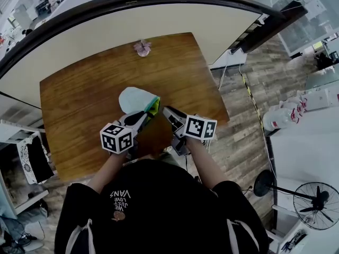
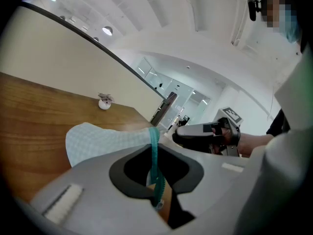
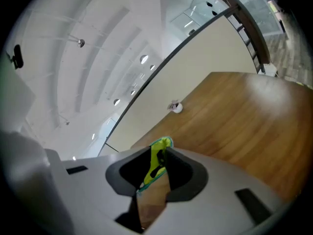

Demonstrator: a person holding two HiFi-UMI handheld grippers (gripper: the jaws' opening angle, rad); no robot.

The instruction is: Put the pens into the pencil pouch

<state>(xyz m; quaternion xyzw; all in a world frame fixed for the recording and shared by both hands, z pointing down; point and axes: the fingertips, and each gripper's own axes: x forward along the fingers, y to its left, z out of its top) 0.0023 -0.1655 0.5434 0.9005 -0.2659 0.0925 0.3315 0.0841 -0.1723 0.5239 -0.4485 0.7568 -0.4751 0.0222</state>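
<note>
The pouch (image 1: 136,99) is in the middle of the picture. The left gripper (image 2: 155,175) pinches its zipper edge (image 2: 154,146), and the right gripper (image 3: 154,173) pinches its yellow edge (image 3: 159,155). Pull them apart gently so the mouth opens wide.

Pale mint checked pencil pouch (image 1: 136,99), teal zip, yellow-green lining at its mouth, seemingly aloft.

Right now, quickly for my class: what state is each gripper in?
Left gripper: closed on the pencil pouch, at its teal zipper.
Right gripper: closed on the pencil pouch's yellow-green edge.
</note>
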